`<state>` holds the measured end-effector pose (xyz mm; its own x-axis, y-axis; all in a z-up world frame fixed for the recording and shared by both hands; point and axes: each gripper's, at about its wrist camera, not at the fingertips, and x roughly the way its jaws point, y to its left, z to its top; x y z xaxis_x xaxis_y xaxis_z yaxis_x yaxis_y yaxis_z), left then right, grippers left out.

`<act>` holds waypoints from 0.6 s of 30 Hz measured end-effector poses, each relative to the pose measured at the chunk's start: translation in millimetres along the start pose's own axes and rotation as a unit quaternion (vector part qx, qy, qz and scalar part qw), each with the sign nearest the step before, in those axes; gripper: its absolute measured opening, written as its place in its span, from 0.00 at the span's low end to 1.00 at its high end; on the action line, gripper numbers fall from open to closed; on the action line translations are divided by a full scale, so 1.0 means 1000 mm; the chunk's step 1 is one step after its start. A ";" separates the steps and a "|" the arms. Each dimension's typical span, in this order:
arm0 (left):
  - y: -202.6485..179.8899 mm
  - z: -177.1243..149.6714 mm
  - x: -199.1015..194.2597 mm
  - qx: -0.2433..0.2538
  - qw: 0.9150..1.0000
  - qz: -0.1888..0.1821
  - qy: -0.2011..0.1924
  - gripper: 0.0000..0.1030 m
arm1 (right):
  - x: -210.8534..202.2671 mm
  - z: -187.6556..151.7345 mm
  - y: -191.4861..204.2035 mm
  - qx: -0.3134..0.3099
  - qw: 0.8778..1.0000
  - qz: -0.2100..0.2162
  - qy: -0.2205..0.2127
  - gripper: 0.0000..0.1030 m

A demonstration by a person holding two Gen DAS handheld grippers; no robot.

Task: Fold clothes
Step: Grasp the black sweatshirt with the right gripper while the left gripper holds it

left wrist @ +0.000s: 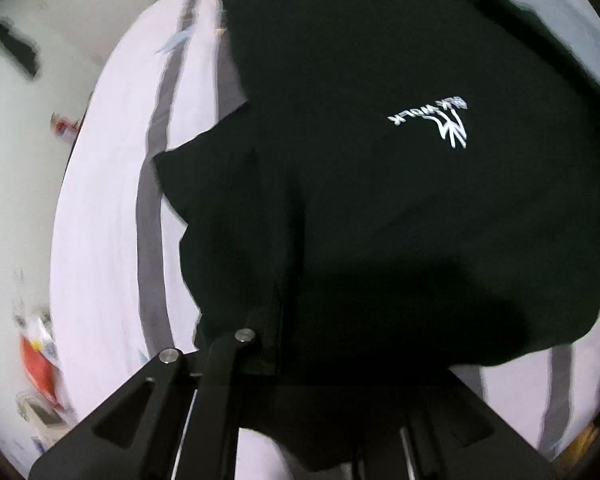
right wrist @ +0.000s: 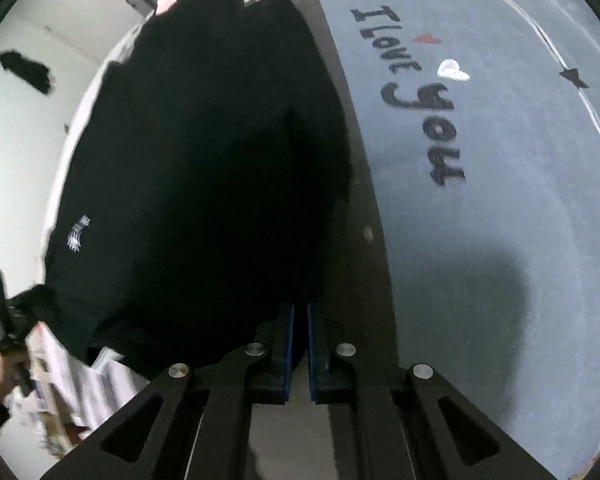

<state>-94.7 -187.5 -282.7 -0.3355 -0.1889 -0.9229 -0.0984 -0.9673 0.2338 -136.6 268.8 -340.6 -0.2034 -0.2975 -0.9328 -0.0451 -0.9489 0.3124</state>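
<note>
Both grippers pinch the black shirt (left wrist: pixel 380 200) over the striped bed (left wrist: pixel 100 240): left gripper (left wrist: pixel 284 344) nearly closed at six o'clock, right gripper (right wrist: pixel 299 344) fully closed.

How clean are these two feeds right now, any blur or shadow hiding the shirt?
Left wrist view: edges smear with motion, the black logo T-shirt loses its folds in shadow. Right wrist view: sharper, though a dark shadow falls across the grey printed bedsheet.

One black shirt (left wrist: pixel 380 200), one striped bedsheet (left wrist: pixel 100 240), two claws — left (left wrist: pixel 300 344), right (right wrist: pixel 299 344).
</note>
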 end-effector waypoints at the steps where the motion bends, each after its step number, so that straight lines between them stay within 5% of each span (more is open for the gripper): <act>1: 0.004 -0.006 -0.006 -0.019 1.000 -0.001 0.000 0.15 | 0.000 -0.003 0.001 -0.005 1.000 -0.009 -0.001 0.05; 3: 0.012 -0.020 -0.016 -0.059 0.998 -0.010 0.005 0.24 | -0.005 -0.005 0.000 -0.012 1.000 -0.018 -0.003 0.08; 6: 0.029 -0.047 -0.027 -0.125 0.990 -0.048 0.032 0.47 | -0.018 -0.004 -0.004 -0.017 0.999 -0.028 -0.010 0.30; 8: 0.041 -0.065 -0.035 -0.169 0.982 -0.071 0.040 0.48 | -0.029 0.002 -0.007 -0.012 0.999 -0.030 -0.024 0.37; 11: 0.068 -0.078 -0.049 -0.261 0.961 -0.091 0.012 0.52 | -0.037 0.018 -0.013 0.007 0.998 -0.028 -0.048 0.46; 14: 0.097 -0.073 -0.045 -0.349 0.931 -0.105 -0.019 0.61 | -0.032 0.038 -0.011 0.011 0.998 -0.027 -0.061 0.51; 18: 0.135 -0.020 -0.005 -0.401 0.908 -0.120 -0.034 0.65 | -0.013 0.084 -0.008 0.003 0.996 -0.033 -0.078 0.51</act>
<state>-87.7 -320.6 -253.1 -0.4546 0.0271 -0.8903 0.5286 -0.7963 -0.2941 -216.0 289.0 -315.4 -0.3487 -0.2140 -0.9125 -0.0684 -0.9652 0.2525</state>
